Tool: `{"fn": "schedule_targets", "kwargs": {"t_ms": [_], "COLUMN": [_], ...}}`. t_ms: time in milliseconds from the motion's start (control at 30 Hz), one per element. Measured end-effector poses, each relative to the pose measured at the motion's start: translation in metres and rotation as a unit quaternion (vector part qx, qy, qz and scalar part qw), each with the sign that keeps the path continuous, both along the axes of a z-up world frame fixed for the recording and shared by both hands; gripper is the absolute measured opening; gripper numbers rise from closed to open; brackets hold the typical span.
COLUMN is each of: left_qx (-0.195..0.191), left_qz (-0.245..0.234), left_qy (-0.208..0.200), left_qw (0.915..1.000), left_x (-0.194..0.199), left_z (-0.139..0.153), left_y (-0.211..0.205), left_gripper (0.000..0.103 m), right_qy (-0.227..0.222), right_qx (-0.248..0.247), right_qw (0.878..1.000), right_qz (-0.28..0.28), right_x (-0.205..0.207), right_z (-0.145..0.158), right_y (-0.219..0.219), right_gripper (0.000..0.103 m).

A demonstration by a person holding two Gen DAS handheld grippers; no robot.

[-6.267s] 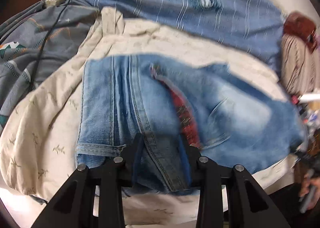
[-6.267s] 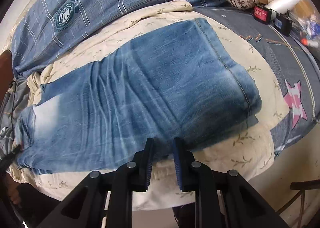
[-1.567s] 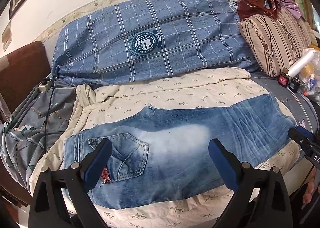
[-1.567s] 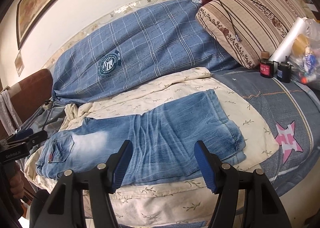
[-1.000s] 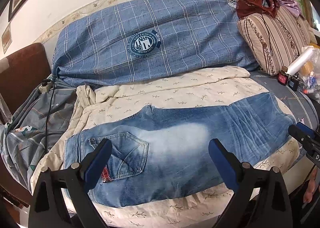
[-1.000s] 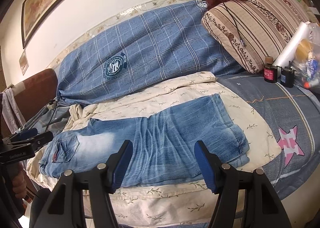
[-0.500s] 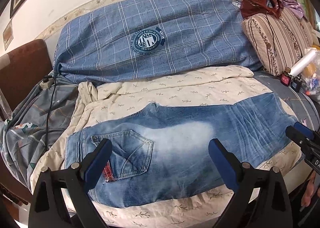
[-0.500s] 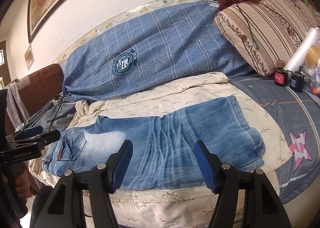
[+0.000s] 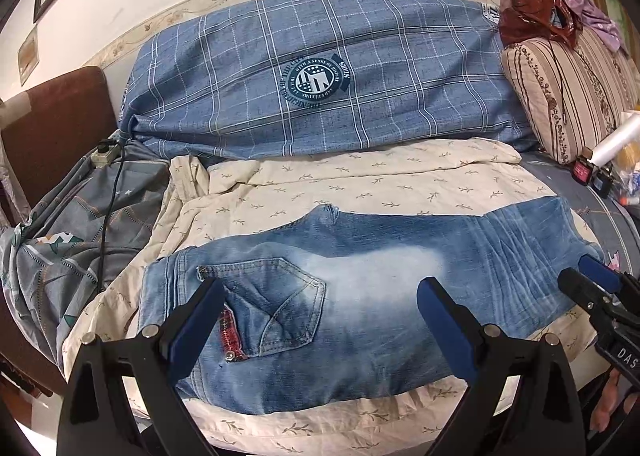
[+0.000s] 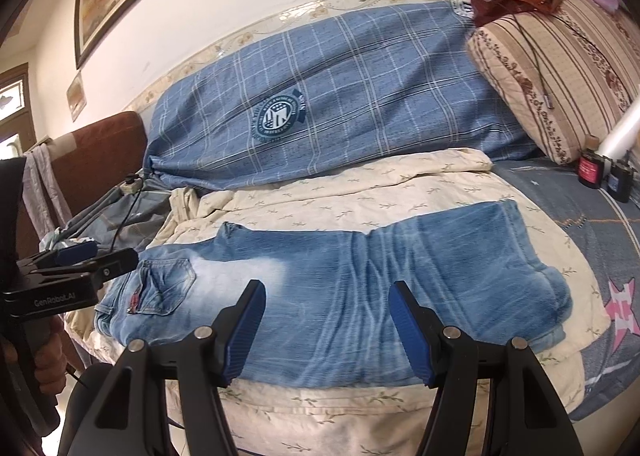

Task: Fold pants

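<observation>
Pants of faded blue denim lay flat, folded lengthwise, on a cream leaf-print sheet spread over the bed, with the waistband and back pocket toward the left and the leg ends toward the right. Behind them a blue plaid bolster leaned against the wall, and a striped pillow stood at the far right with a reddish-brown bag on top. Two small dark bottles sat on the grey bedspread beside the pillow.

Both pairs of tongs hovered at the near edge of the bed, clear of the cloth. The left tongs stood wide apart with nothing between their blue pads. The right tongs also gaped, holding nothing. In the right wrist view the left tongs appeared at the left border near the waistband, gripped by a person's hand.
</observation>
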State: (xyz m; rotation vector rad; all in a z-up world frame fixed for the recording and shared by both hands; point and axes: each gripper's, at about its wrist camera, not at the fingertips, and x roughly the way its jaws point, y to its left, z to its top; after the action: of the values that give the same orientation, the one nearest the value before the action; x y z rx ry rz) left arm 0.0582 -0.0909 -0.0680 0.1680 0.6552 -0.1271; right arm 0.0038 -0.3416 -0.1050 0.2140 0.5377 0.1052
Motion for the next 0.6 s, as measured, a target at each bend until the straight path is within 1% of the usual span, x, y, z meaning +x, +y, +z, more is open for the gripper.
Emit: {"fn": "schedule_targets", "kwargs": {"t_ms": [133,300,433,600], "left_qx": [-0.003,-0.008,0.001,0.004], "left_qz": [0.004,0.010,0.011,0.010], "left_qy": [-0.002,-0.004,-0.014,-0.014], "left_qw": [1.0000,0.9999,0.9998,0.9998], "left_x": [0.0000,0.0013,-0.0012,-0.0011], "left_z": [0.0007,0.0009,0.0017,0.0005], "left_y": [0.0044,0.0075,0.0063,0.0044], "left_gripper": [0.097,0.097,0.097,0.097], "right_qy": [-0.001,-0.001,-0.004,-0.006], "right_qx": [-0.012,-0.015,-0.013,-0.013], "right_qw": [1.000,1.000,1.000,1.000], "right_qz": [0.008,0.010,0.006,0.005], "right_x": [0.0011,0.0007,-0.0011,-0.0027], "right_z": [0.0003,-0.0001,0.0008,0.0015], "right_y": [0.0081,0.0080,0.0038,0.0016], "right_gripper": [0.067,0.067,0.067,0.067]}}
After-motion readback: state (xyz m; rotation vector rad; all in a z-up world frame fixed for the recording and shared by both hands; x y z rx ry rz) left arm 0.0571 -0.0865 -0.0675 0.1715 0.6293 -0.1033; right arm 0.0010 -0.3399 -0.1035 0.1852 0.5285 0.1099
